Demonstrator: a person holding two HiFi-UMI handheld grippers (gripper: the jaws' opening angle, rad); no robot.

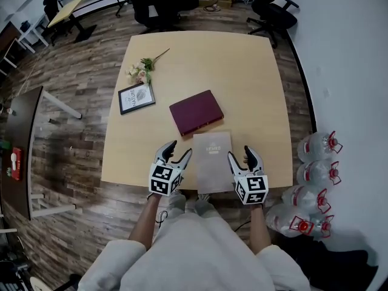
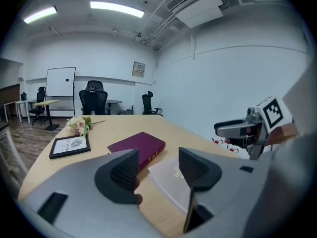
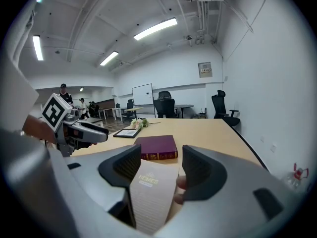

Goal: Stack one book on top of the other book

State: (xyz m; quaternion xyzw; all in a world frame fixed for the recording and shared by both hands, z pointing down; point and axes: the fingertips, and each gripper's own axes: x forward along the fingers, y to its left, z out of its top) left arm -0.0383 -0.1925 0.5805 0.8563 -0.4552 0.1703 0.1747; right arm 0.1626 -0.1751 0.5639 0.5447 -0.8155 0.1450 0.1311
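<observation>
In the head view I am looking down on a square light wood desk (image 1: 254,77). The maroon book (image 1: 196,112) is lying closed near the middle of the frame, turned at a slant. The grey book (image 1: 213,161) is lying just below it, at the desk's near edge, with its top edge close to the maroon book's lower corner. I am holding the left gripper (image 1: 180,148) just left of the grey book and the right gripper (image 1: 239,152) at that book's right edge, both pointing up the frame. Further to the upper left, a framed picture (image 1: 136,97) is lying flat and a small bunch of flowers (image 1: 142,70) is resting above it. Large water bottles (image 1: 315,162) are standing on the floor at the right edge.

In the left gripper view, the left gripper (image 2: 157,167) is standing with its jaws well apart and nothing between the pads. Through the gap I am seeing the maroon book (image 2: 137,147), with the grey book (image 2: 171,175) to its lower right. The right gripper (image 2: 237,129) is showing at the right edge of the frame.

In the right gripper view, the right gripper (image 3: 161,165) is also standing with its jaws well apart. The grey book (image 3: 148,187) is filling the lower part of the gap, but neither pad is pressing on it, and I cannot tell whether a jaw is touching it. The maroon book (image 3: 157,147) is lying beyond it, spine toward me, and the left gripper (image 3: 74,128) is showing at the left edge.
</observation>
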